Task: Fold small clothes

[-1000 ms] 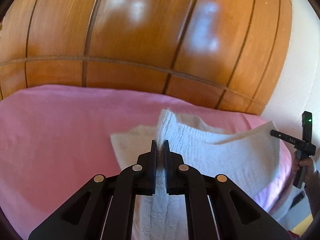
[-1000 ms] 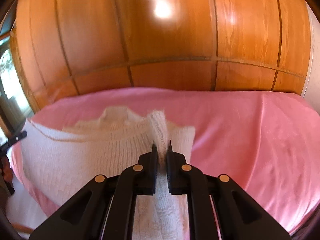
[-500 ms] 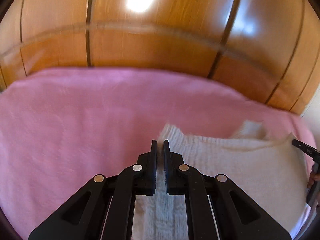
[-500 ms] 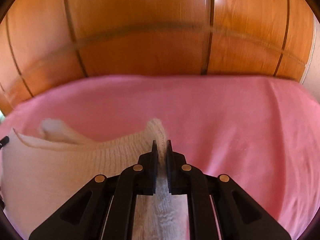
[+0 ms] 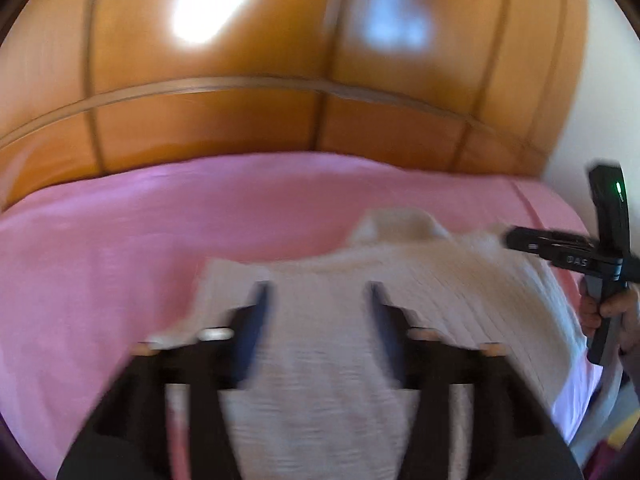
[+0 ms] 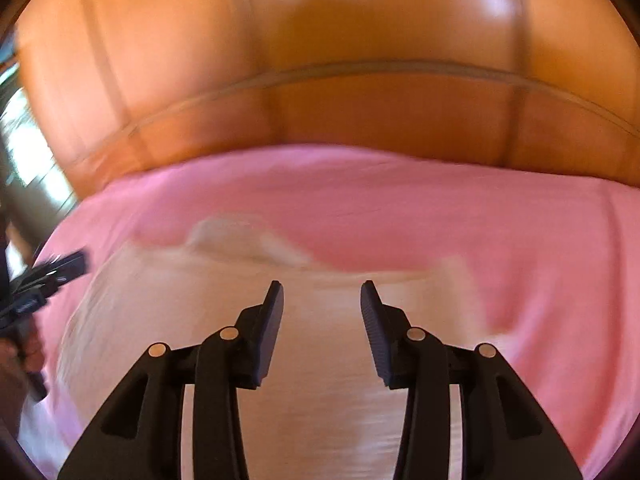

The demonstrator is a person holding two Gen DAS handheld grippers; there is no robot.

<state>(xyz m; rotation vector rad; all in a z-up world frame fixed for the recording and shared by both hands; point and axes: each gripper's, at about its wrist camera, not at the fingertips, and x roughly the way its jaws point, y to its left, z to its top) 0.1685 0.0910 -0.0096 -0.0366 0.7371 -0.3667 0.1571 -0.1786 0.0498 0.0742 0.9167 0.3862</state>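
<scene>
Both grippers are letting go. Left gripper [image 5: 316,300] has its jaws swinging apart, where a second ago they were pinched shut on a ridge of the white knit garment [image 5: 440,292]; the cloth now lies flat beneath and ahead of the open fingers, with nothing clamped between them. Right gripper [image 6: 322,300] shows the same: its jaws are opening, somewhat less wide, over the garment's pale surface, and the raised fold it had pinched is gone. The garment rests on the pink bedspread [image 5: 120,240], spread from under one gripper across to the other, its collar end lying just beyond the fingertips toward the wooden headboard [image 5: 280,60]. The person's hand [image 5: 616,312] on the right gripper's handle shows at the edge of the left view. Judging by the release, one fold has been laid down, and the next grasp points must be chosen.
</scene>
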